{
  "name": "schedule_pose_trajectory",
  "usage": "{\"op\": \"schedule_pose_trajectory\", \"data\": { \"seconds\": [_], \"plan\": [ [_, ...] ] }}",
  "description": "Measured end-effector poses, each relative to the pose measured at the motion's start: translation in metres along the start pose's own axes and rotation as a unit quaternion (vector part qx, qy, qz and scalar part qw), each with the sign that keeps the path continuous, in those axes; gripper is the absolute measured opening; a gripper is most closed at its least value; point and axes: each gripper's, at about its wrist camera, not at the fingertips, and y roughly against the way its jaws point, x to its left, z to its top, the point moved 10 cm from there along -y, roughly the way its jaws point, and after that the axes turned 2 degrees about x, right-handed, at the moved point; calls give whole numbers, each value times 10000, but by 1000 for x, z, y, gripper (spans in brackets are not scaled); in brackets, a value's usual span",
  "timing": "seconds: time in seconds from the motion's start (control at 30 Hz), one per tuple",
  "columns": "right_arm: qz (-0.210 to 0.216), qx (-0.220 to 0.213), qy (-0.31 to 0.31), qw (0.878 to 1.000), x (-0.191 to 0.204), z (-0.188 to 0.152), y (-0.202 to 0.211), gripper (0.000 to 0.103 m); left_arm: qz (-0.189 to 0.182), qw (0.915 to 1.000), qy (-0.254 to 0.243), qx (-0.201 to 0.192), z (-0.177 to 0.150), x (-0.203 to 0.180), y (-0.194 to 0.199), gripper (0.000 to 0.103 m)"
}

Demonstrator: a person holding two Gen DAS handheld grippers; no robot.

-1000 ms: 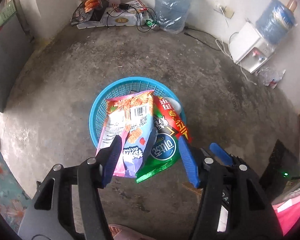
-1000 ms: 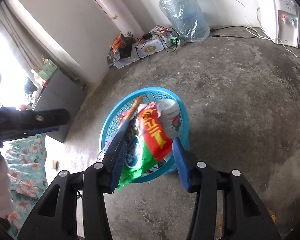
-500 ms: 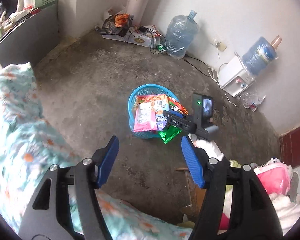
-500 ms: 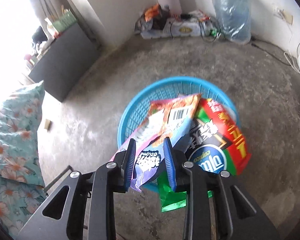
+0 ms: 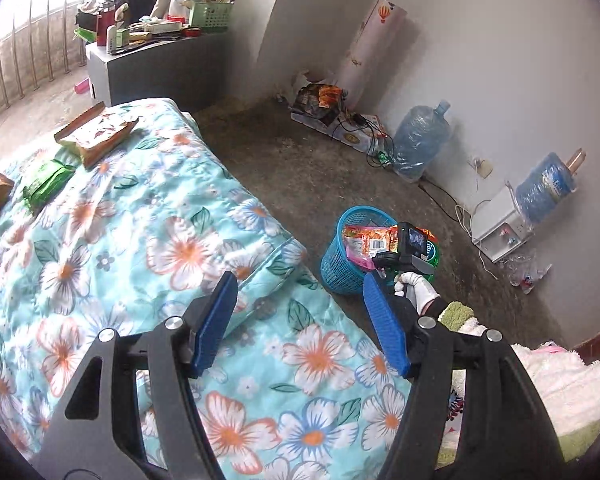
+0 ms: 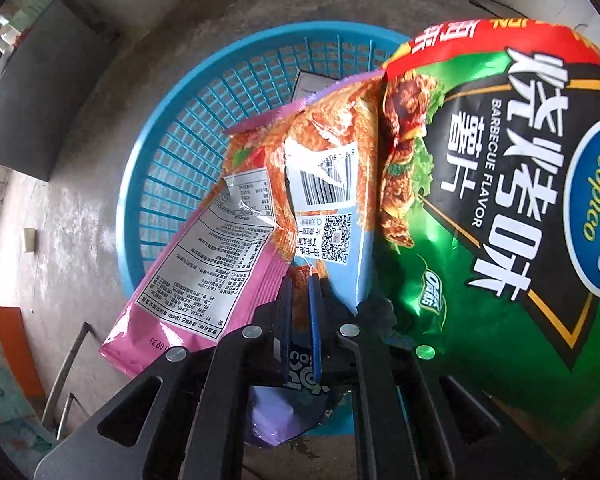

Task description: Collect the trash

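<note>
The right gripper point(image 6: 300, 320) clenches a pink snack bag point(image 6: 236, 240) leaning over the blue basket's point(image 6: 180, 140) rim, beside a green "Copico" bag point(image 6: 500, 220) reading "BARBECUE FLAVOR". The left gripper point(image 5: 300, 320) hangs released above the bed point(image 5: 140, 240).

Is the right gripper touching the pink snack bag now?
Touching. In the right wrist view, the right gripper has both blue fingers pressed shut on the pink snack bag, with no gap visible.

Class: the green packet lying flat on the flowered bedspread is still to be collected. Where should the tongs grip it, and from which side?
Grip the green packet across its narrow width with the open left tongs, coming from above, since it lies flat on the soft bedspread.
</note>
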Motion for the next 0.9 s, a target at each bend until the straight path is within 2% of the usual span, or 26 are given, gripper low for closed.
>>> {"op": "schedule_pose_trajectory", "data": {
  "seconds": [0.13, 0.27, 0.4, 0.53, 0.57, 0.6, 0.67, 0.73, 0.8, 0.83, 0.87, 0.9],
  "plan": [
    [-4, -497, 251, 9984, 13, -8, 49, 9, 3, 9999, 44, -142, -4, 4, 11, 62],
    [463, -1064, 476, 9921, 24, -20, 120, 9, -189, 9994, 82, -261, -15, -2, 23, 62],
    [890, -1545, 197, 9838, 3, -30, 197, 10, -230, 9985, 61, -483, -26, -8, 41, 62],
    [1050, -1906, 141, 9759, -16, -60, 267, 11, -200, 9966, 163, -777, -38, -8, 66, 72],
    [1082, -2013, 186, 9734, -17, -71, 284, 17, -166, 9959, 219, -856, -41, -7, 73, 75],
    [1101, -2123, 244, 9707, -15, -81, 302, 29, -105, 9950, 293, -947, -44, -5, 80, 79],
    [1120, -2426, 384, 9629, -11, -101, 335, 42, 14, 9917, 483, -1193, -49, -3, 97, 85],
    [1199, -2835, 653, 9492, 4, -123, 376, 51, 162, 9883, 692, -1346, -56, 0, 110, 91],
    [1226, -3261, 936, 9327, 21, -145, 414, 74, 401, 9855, 909, -1376, -66, 4, 119, 93],
    [1212, -3503, 1049, 9228, 30, -157, 433, 81, 527, 9831, 1053, -1403, -71, 6, 124, 94],
    [1186, -3723, 1142, 9134, 38, -167, 449, 93, 625, 9808, 1180, -1424, -77, 8, 127, 94],
    [1139, -3941, 1220, 9038, 46, -178, 464, 96, 727, 9790, 1289, -1404, -84, 9, 129, 94]
  ]
}}
